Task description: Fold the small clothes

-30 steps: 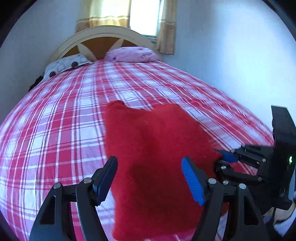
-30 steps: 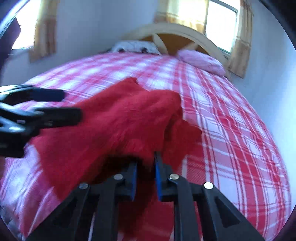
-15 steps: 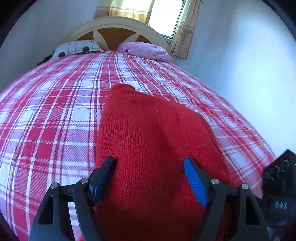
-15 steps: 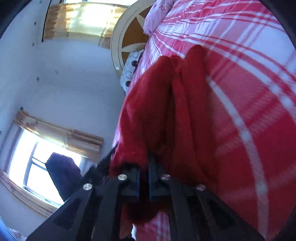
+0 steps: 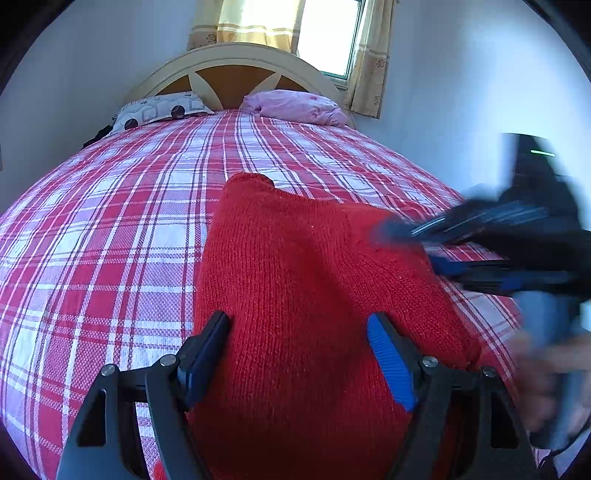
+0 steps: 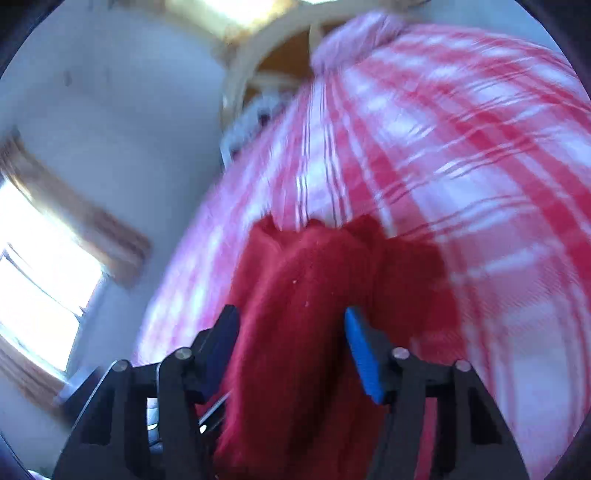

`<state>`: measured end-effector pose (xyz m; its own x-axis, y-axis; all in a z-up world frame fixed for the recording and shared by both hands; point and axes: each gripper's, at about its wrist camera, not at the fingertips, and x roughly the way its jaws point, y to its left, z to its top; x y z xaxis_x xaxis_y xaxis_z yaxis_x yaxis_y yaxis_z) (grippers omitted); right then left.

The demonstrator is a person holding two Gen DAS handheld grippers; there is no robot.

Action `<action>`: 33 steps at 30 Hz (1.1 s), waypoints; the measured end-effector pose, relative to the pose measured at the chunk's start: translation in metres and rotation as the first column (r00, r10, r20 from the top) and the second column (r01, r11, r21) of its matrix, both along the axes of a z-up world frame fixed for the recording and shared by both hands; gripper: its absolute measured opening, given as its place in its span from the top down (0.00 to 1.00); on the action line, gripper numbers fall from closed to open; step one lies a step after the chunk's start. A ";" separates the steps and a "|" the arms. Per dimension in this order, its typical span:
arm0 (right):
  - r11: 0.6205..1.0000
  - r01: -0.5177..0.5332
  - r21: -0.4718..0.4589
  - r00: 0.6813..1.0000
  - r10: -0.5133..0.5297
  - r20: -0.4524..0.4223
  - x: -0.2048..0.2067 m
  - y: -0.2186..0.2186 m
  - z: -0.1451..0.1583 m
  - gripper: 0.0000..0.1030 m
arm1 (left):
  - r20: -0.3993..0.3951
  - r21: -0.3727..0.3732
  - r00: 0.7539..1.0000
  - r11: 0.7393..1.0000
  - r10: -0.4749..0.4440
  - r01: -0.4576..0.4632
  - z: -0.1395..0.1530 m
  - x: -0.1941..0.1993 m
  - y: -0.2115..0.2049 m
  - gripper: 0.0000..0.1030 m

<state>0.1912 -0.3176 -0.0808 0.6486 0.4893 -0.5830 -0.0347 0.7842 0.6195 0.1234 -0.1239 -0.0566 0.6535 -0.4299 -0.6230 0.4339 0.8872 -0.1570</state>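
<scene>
The red knit garment [image 5: 303, 295] lies flat on the plaid bedspread [image 5: 110, 229], long axis running toward the headboard [image 5: 236, 66]. Left gripper [image 5: 299, 354] hangs wide open over its near end, gripping nothing. Right gripper [image 6: 291, 343] has just been opening, the knit loose between its jaws, at the garment's right edge.

The left wrist view looked from close above the red knit garment [image 5: 295, 295] up the length of the bed [image 5: 110, 240] toward the headboard [image 5: 232, 77] and window [image 5: 328, 33], tilted downward. The right wrist view sat nearer the garment [image 6: 295, 332], rolled and blurred, facing the same headboard [image 6: 258, 48]. Both shared garment, plaid cover and pink pillow [image 5: 295, 107].
</scene>
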 end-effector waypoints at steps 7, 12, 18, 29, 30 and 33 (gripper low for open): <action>0.987 -0.033 -0.159 0.982 0.062 0.177 -0.006 0.023 0.024 0.82 | 0.032 0.062 0.999 0.998 -0.023 0.021 0.000 -0.008 -0.021 0.24; 0.994 0.061 -0.089 0.996 -0.055 0.067 -0.006 -0.029 -0.042 0.82 | 0.069 0.180 0.991 0.978 -0.116 0.102 -0.006 -0.017 -0.052 0.16; 0.997 0.080 -0.005 0.995 -0.080 0.055 -0.014 -0.034 -0.017 0.41 | 0.035 0.043 0.984 0.983 -0.177 0.176 0.021 -0.010 0.000 0.16; 0.973 0.221 0.074 0.974 -0.224 0.043 -0.054 -0.044 0.012 0.03 | -0.171 -0.153 0.984 0.988 -0.051 0.025 0.016 0.090 0.071 0.15; 0.973 0.225 0.056 0.974 -0.226 0.023 -0.047 -0.040 0.007 0.03 | -0.213 -0.166 0.975 0.986 -0.067 0.032 0.007 0.100 0.064 0.15; 0.969 0.246 0.004 0.968 -0.246 -0.049 -0.037 -0.029 -0.012 0.03 | -0.344 -0.221 0.933 0.975 -0.108 0.032 -0.023 0.117 0.046 0.15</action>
<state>0.1540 -0.3468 -0.0928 0.7210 0.3239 -0.6125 0.1888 0.7587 0.6235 0.2402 -0.0782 -0.0799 0.3721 -0.6117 -0.6981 0.3764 0.7870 -0.4889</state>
